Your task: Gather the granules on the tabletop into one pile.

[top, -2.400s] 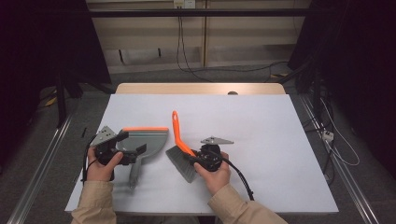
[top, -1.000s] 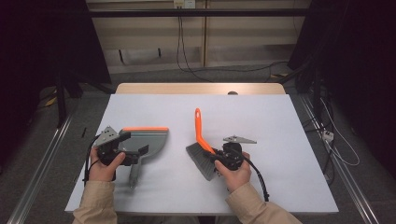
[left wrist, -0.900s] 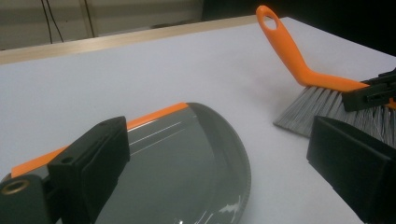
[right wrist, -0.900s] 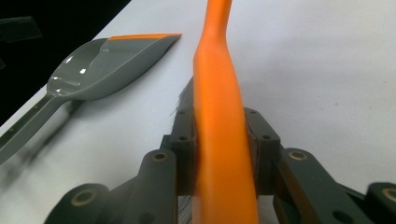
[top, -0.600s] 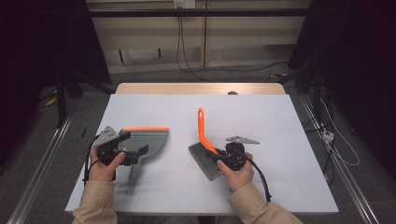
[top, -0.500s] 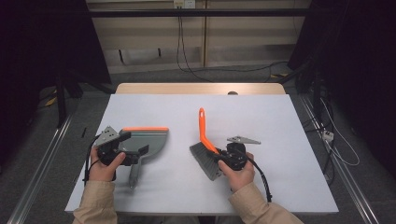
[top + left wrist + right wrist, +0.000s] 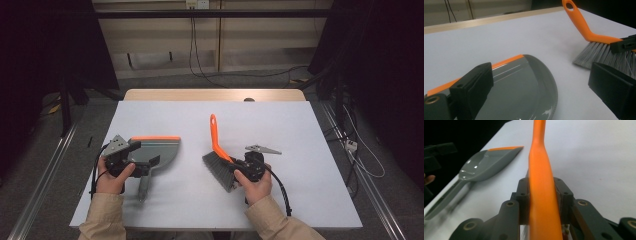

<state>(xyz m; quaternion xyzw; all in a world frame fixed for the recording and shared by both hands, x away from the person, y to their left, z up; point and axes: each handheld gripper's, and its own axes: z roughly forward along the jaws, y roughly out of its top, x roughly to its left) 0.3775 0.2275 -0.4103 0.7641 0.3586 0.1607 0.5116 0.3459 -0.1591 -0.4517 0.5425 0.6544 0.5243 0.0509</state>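
**Orange-handled brush clamped, grey dustpan between spread jaws**

Orange trimmed both tools in the high view: the right gripper (image 7: 239, 169) clenched the brush (image 7: 218, 152), handle pointing away from it, while the left gripper (image 7: 131, 157) sat at the dustpan (image 7: 155, 150) on the white table (image 7: 280, 125).

In the left gripper view, its jaws stood spread, the dustpan (image 7: 524, 85) between them, the brush (image 7: 596, 47) beyond its right jaw.

In the right gripper view, both jaws pressed the brush handle (image 7: 541, 190); the dustpan (image 7: 484, 167) lay far left.
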